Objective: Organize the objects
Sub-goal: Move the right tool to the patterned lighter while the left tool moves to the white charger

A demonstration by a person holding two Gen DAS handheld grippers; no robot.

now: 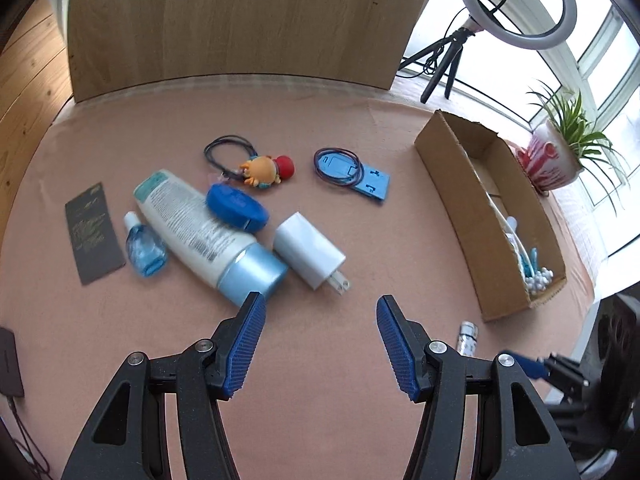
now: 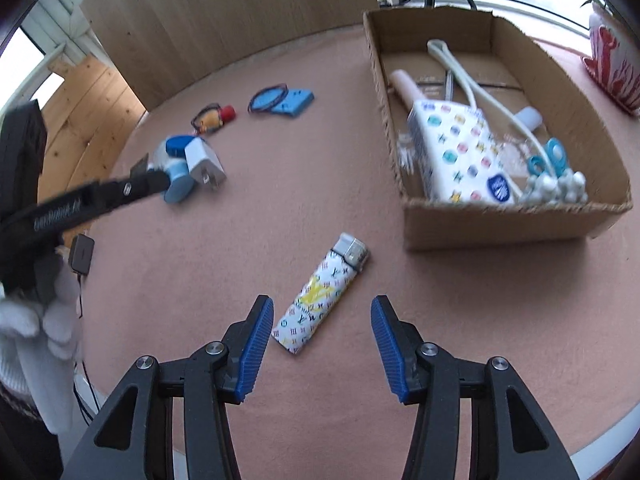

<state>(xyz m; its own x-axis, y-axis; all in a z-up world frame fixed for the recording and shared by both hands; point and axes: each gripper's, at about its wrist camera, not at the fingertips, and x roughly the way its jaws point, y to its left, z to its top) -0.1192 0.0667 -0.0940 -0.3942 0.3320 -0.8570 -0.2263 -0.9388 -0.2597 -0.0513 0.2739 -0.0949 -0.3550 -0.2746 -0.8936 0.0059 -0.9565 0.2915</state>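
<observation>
Right wrist view shows the right gripper [image 2: 322,312] with fingers apart around the patterned lighter [image 2: 320,292] lying on the bench just before the cardboard box [image 2: 516,216], so it should descend squarely, clamp across the lighter's narrow width, then lift.

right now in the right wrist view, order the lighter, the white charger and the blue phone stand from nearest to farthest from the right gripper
1. Lighter: lies just ahead of the open right gripper, between its fingertips.
2. White charger: farther off to the left, beside the bottle cap.
3. Blue phone stand: farthest, near the wooden board.
</observation>
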